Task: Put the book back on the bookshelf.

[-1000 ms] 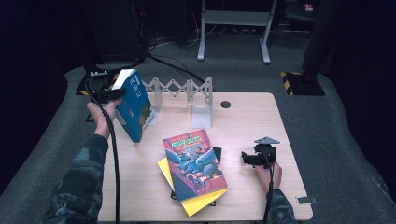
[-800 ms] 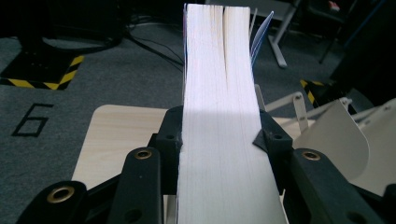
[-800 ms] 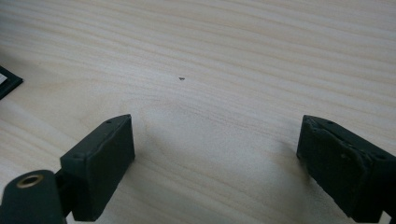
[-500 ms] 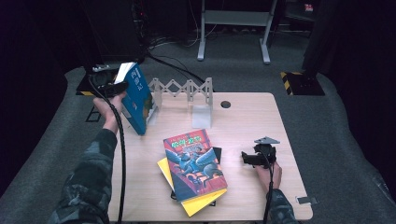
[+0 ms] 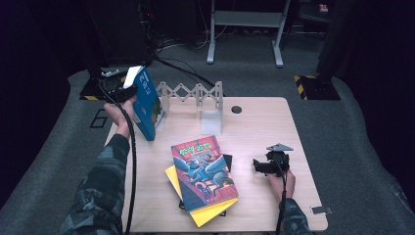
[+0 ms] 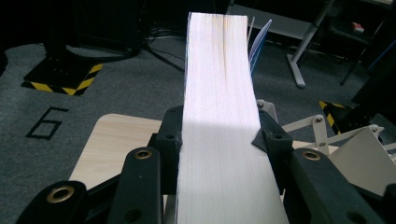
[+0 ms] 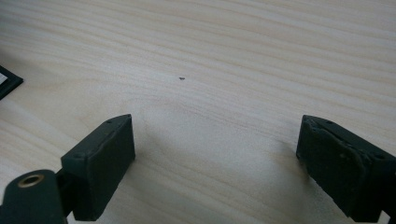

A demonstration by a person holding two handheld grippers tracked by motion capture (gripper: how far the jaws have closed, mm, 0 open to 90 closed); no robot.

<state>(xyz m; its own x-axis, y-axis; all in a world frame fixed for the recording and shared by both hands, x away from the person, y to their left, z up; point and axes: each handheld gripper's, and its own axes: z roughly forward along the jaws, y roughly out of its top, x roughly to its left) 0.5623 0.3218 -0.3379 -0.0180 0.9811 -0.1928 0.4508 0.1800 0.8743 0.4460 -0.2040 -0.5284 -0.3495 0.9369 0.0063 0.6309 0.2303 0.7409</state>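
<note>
My left gripper [image 5: 119, 84] is shut on the top of a thick blue book [image 5: 147, 105], which it holds tilted above the table's far left corner, just left of a grey folding book rack [image 5: 195, 93]. In the left gripper view the book's white page edge [image 6: 219, 93] runs up between the two black jaws, whose pads press on both covers. My right gripper [image 5: 259, 166] rests low at the table's right side, open, with bare wood between its jaws [image 7: 215, 158].
A stack of books lies mid-table: a red and blue illustrated book [image 5: 203, 171] on top, a yellow one [image 5: 210, 213] beneath, and something black under those. A pale divider panel [image 5: 211, 122] stands by the rack. The wooden table [image 5: 264, 127] has a round hole [image 5: 236, 109].
The left hand has carried the blue book a little to the right, toward the rack. The right gripper has stayed where it was.
</note>
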